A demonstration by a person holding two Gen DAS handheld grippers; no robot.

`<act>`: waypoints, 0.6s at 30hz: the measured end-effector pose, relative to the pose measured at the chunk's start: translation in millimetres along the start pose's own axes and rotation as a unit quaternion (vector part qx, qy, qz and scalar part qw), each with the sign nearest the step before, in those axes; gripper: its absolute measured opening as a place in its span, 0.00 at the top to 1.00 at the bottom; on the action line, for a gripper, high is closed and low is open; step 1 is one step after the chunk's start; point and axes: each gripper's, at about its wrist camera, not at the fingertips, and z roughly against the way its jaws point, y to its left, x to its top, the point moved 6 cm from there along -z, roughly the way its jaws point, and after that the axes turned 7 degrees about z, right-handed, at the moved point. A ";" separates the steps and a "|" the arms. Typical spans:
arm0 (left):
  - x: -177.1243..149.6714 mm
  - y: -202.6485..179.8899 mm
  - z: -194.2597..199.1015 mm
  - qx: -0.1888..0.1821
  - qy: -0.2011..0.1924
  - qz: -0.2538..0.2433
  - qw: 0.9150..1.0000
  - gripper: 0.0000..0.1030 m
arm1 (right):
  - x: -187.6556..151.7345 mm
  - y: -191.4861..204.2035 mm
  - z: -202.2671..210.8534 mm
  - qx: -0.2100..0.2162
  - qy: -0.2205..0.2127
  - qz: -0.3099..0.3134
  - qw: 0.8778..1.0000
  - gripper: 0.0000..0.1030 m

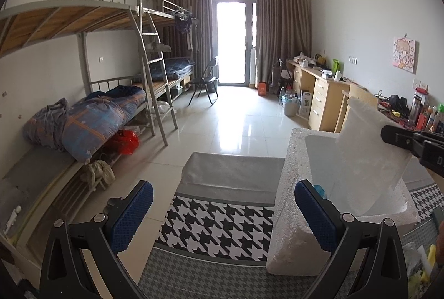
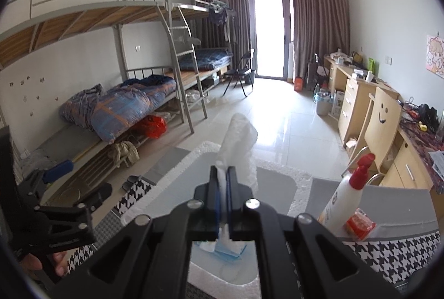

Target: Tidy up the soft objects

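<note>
White foam makes up the box (image 1: 291, 215) on the counter (image 1: 216, 221), and the left tool (image 1: 223, 215) waits beside it, released and empty. To its right, the right tool (image 2: 223, 188) is clenched on a foam sheet (image 2: 238, 143) above the box's hollow. Best to lower the sheet fully inside before letting go, clear of the blue pack (image 2: 227, 249) on the bottom.

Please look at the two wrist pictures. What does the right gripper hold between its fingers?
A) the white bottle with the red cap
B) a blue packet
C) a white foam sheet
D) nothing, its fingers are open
C: in the right wrist view the right gripper is shut on the white foam sheet, which stands over the foam box; the left wrist view shows the same sheet.
</note>
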 end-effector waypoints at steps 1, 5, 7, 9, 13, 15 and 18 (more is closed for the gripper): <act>0.1 -0.4 0.2 -0.001 0.000 0.001 1.000 0.01 | -1.4 -0.7 -3.4 -0.004 0.005 -0.001 1.000 0.94; 1.1 2.7 2.3 -0.001 -0.001 0.006 1.000 0.01 | -5.9 -5.2 -13.5 -0.007 0.020 -0.011 1.000 0.94; -1.0 4.0 3.0 0.000 -0.001 0.007 1.000 0.01 | -8.5 -5.3 -17.5 -0.010 0.026 -0.010 1.000 0.94; -1.3 5.9 2.9 0.000 -0.001 0.008 1.000 0.01 | -10.4 -4.2 -21.3 -0.010 0.033 -0.009 0.999 0.89; -1.3 7.2 5.7 0.000 -0.004 0.009 1.000 0.01 | -12.7 -4.4 -21.6 -0.005 0.037 -0.013 0.999 0.47; -1.1 7.3 6.4 0.001 -0.003 0.009 1.000 0.01 | -10.9 -5.3 -18.3 -0.008 0.022 -0.017 1.000 0.29; -0.5 8.6 7.0 0.000 -0.003 0.011 1.000 0.01 | -10.8 -2.4 -17.4 -0.002 0.017 -0.012 1.000 0.21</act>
